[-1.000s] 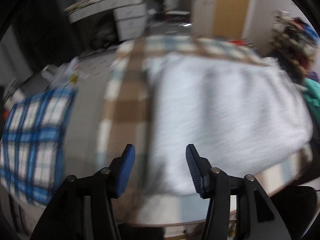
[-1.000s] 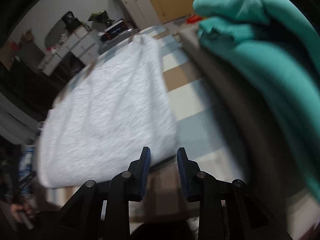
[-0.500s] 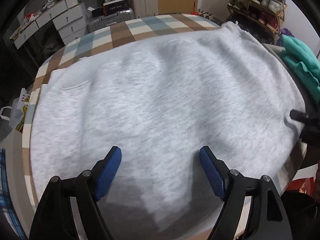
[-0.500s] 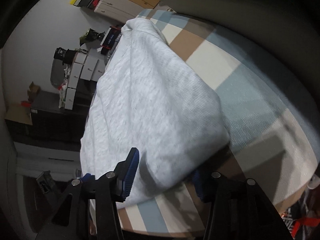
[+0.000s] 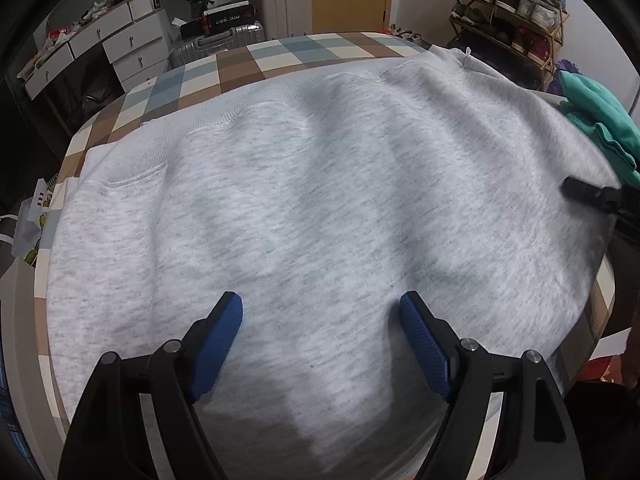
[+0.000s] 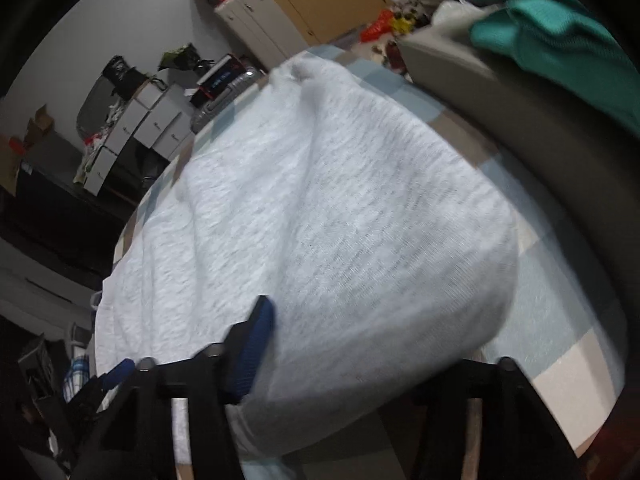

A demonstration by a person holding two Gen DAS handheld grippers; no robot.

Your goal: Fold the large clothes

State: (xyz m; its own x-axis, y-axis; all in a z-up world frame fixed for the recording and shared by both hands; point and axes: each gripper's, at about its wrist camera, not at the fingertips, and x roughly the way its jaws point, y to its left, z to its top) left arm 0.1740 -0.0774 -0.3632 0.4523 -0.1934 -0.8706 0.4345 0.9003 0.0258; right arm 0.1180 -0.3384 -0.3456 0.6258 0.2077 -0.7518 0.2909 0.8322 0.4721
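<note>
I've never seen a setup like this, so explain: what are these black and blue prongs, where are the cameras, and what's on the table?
A person holds a two-fingered grasping tool in each hand; there is no robot. Each picture comes from a camera on one tool, looking forward along it. A grey sweatshirt lies spread on a checked table, with teal clothing beside it. The left tool is open above the sweatshirt, holding nothing. The right tool is closing with the sweatshirt's edge between its jaws.
</note>
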